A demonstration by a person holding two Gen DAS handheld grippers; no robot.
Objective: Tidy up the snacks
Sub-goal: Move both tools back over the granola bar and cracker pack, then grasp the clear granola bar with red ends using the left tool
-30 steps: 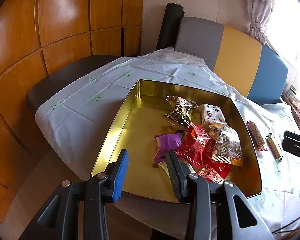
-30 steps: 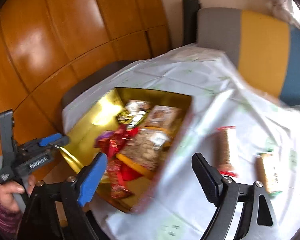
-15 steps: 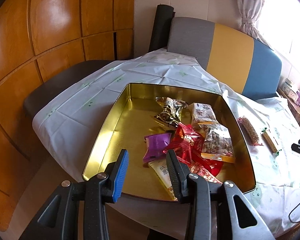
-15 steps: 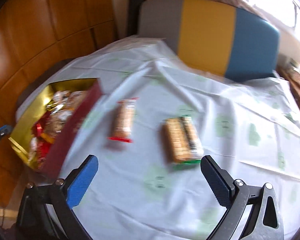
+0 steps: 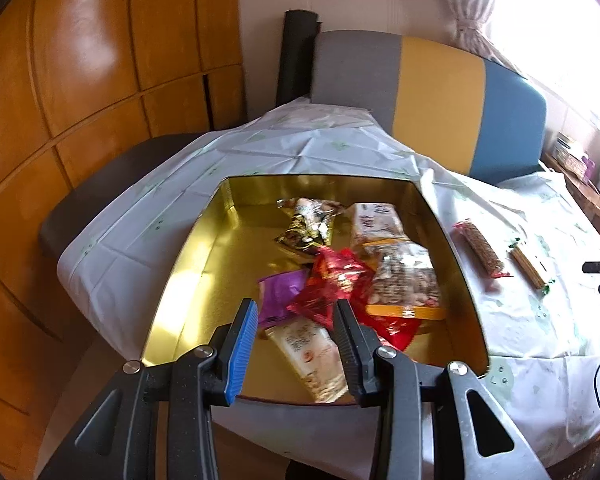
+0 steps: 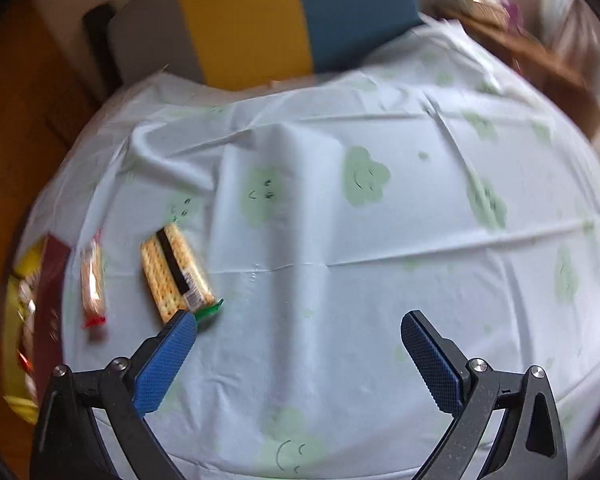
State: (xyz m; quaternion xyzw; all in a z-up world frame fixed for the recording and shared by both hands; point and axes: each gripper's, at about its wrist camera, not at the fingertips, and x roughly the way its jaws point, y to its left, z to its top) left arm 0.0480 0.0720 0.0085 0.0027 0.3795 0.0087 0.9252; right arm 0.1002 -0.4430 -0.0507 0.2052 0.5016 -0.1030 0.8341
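A gold tin on the table holds several snack packets: a purple one, a red one, a nut bag and a cream packet. My left gripper hovers at the tin's near edge, open, nothing between its fingers. Two snacks lie on the cloth right of the tin: a red-ended bar and a cracker pack. My right gripper stands wide open over bare cloth, its blue left pad just below the cracker pack, not touching it.
A white tablecloth with green prints covers the round table. A grey, yellow and blue seat back stands behind it, wooden panels to the left. The tin's dark red outer wall sits at the left edge of the right wrist view.
My right gripper swung from above the tin out over the cloth, rolled, and its jaws widened. The left gripper drew back slightly from the tin, its gap unchanged.
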